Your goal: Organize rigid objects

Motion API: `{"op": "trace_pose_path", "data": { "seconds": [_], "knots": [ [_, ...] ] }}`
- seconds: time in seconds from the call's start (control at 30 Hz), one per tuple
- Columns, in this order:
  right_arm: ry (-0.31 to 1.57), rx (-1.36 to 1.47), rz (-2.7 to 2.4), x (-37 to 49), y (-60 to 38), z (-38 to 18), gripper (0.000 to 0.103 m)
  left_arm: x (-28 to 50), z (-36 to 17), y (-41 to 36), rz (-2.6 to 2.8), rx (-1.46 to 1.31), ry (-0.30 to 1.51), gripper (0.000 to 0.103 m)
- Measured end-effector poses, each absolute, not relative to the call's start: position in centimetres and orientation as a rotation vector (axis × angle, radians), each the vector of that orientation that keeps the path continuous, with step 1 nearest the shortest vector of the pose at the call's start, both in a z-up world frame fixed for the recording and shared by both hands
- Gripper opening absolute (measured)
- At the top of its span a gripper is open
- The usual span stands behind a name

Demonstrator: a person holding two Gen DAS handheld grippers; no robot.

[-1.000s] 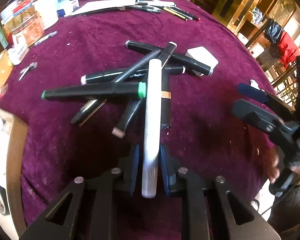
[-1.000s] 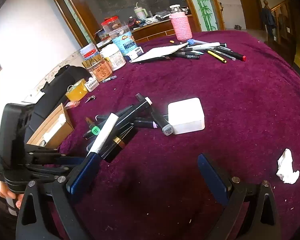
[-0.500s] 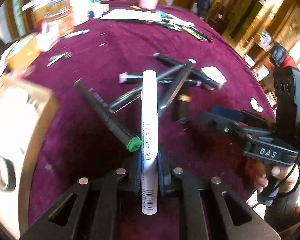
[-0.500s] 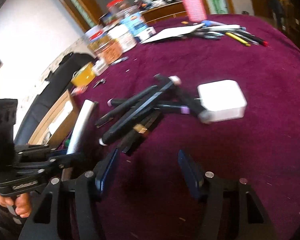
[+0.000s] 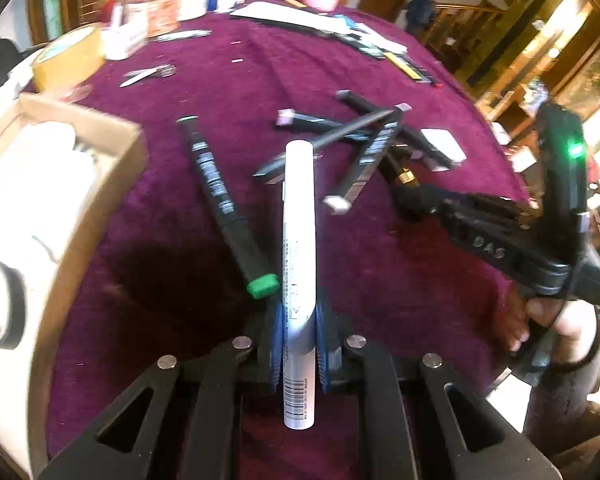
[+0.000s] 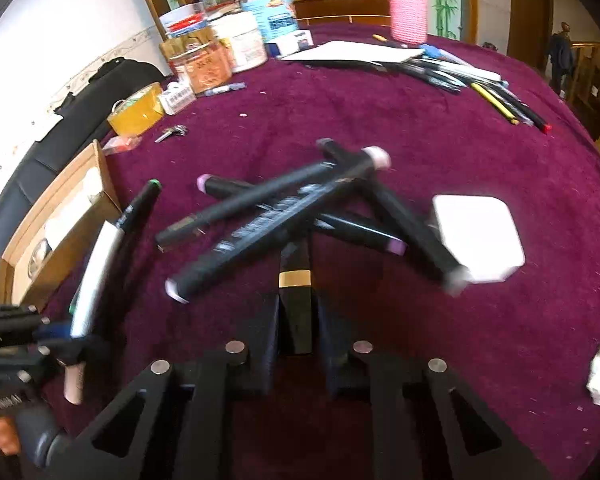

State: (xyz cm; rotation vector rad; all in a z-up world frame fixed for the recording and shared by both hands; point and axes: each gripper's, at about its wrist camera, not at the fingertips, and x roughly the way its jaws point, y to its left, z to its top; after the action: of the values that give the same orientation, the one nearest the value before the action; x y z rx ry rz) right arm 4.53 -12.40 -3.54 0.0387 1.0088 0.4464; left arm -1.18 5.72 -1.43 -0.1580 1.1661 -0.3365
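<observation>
- The left gripper (image 5: 299,340) is pinching a white marker (image 5: 299,264) between its blue fingers (image 5: 276,344), the barrel running forward along them and its barcoded end sticking out behind.
- A green-capped black marker (image 5: 224,208) is lying on the purple surface (image 5: 380,280), its cap just beside the white barrel.
- The right gripper (image 6: 298,320) is closing its fingers on a black pen with a gold band (image 6: 295,280), which is poking out from under the pile of black markers (image 6: 284,208) beside a white box (image 6: 480,236).

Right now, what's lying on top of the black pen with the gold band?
The black pen with the gold band runs under crossed black markers; its far end is hidden. The right gripper holds its near end.
</observation>
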Motion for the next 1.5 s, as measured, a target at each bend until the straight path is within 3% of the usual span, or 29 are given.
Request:
{"op": "trace_pose_path", "data": {
  "seconds": [0.37, 0.77, 1.03, 1.5],
  "knots": [
    [1.040, 0.048, 0.309, 3.2, -18.0, -3.6, 0.019, 0.2, -2.6, -0.5, -0.463, -0.114, 1.211, 0.014],
    [0.975, 0.032, 0.302, 3.7, -17.5, -3.8, 0.019, 0.2, -3.2, -1.6, -0.430, -0.083, 1.198, 0.014],
    [0.978, 0.182, 0.430, 2.0, -18.5, -3.1, 0.019, -0.8, -1.2, 0.0, -0.431, -0.119, 1.152, 0.014],
    [0.896, 0.134, 0.614, 0.6, -12.3, 0.0, 0.019, -2.3, 2.2, 6.7, -0.141, -0.065, 1.033, 0.014]
  ]
}}
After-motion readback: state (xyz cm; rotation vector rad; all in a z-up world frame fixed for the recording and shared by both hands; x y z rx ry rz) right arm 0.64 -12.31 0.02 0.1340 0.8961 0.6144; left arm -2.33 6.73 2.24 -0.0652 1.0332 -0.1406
